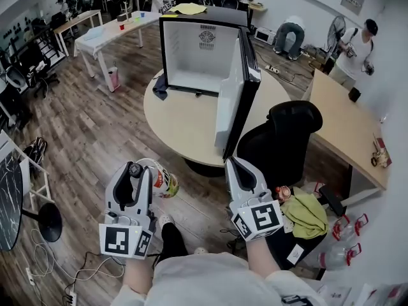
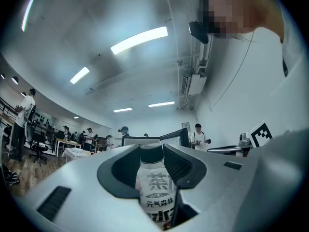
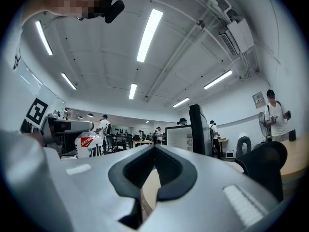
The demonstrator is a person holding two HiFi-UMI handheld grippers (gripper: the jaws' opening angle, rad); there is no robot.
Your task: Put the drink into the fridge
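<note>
The drink, a white bottle (image 1: pixel 162 179) with a black cap and printed label, stands upright between the jaws of my left gripper (image 1: pixel 141 171), held low over the wood floor in front of the round table. In the left gripper view the bottle (image 2: pixel 155 190) fills the gap and both pads press its sides; my left gripper (image 2: pixel 153 152) is shut on it. My right gripper (image 1: pixel 233 166) hovers beside it to the right, jaws closed with nothing in them, tips meeting (image 3: pixel 154 147). The small fridge (image 1: pixel 199 53) stands on the table with its door (image 1: pixel 238 97) swung open, white inside.
A round beige table (image 1: pixel 182 123) carries the fridge. A black office chair (image 1: pixel 284 142) stands just right of the door. A second desk (image 1: pixel 347 123) is at the right, bottles and a green cloth (image 1: pixel 306 212) on the floor nearby. People stand in the background.
</note>
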